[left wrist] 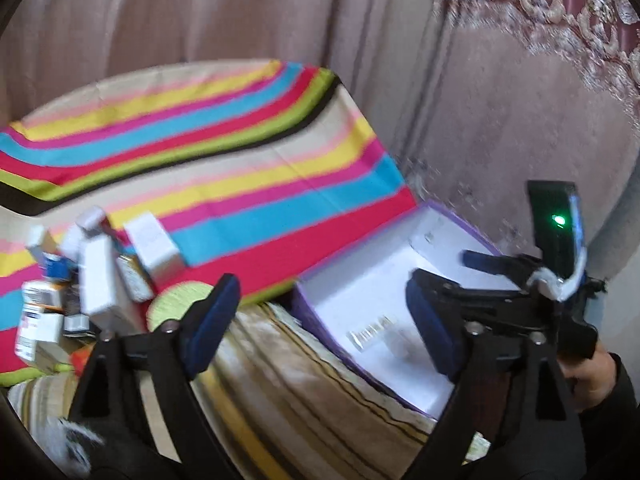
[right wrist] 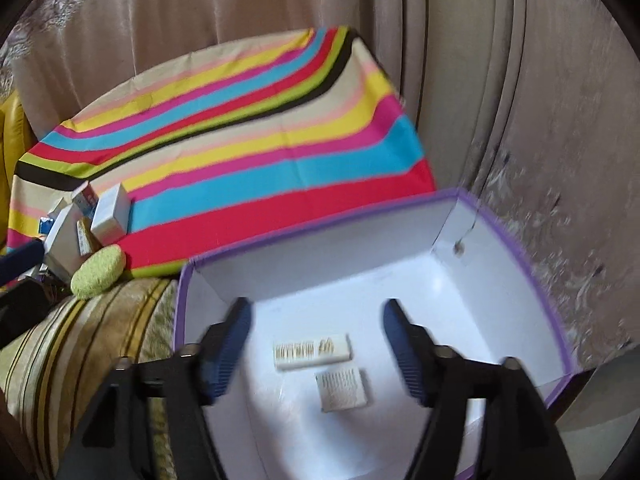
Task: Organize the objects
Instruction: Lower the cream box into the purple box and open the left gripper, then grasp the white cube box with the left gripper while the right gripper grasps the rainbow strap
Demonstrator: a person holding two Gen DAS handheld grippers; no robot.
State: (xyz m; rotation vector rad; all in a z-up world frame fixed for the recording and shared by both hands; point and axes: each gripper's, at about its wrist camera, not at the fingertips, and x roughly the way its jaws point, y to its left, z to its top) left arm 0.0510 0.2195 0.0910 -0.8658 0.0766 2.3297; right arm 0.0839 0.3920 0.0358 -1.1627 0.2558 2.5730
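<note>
A purple-edged box (right wrist: 452, 248) with a white interior stands open on a striped beige-and-gold cover (right wrist: 92, 340), its near wall lying between the camera and the floor of the box. Two small white packets lie flat on that floor: a longer one (right wrist: 312, 351) with printed marks on its upper face, and a squarer one (right wrist: 341, 389) just beside it, nearer the camera; the two appear close together but whether they touch cannot be told. The right gripper (right wrist: 316, 350) hangs over the box interior with its blue-padded fingers (right wrist: 224, 354) spread wide, nothing between the pads, the packets lying below the gap. In the left wrist view the same box (left wrist: 360, 300) sits to the right, and the left gripper (left wrist: 320, 320) is likewise spread wide and empty, one finger over the striped cover and the other over the box. A hand (left wrist: 596, 376) holding the other tool shows at the right edge. Farther left, a cluster of small cartons (left wrist: 100, 276), white and printed, stands and leans on a multicolour striped cloth (left wrist: 224, 168), well apart from the box. A round green textured pad (right wrist: 98, 272) lies at the cloth's near edge, beside the cartons. Pale curtains (right wrist: 240, 4) hang behind the whole arrangement.
</note>
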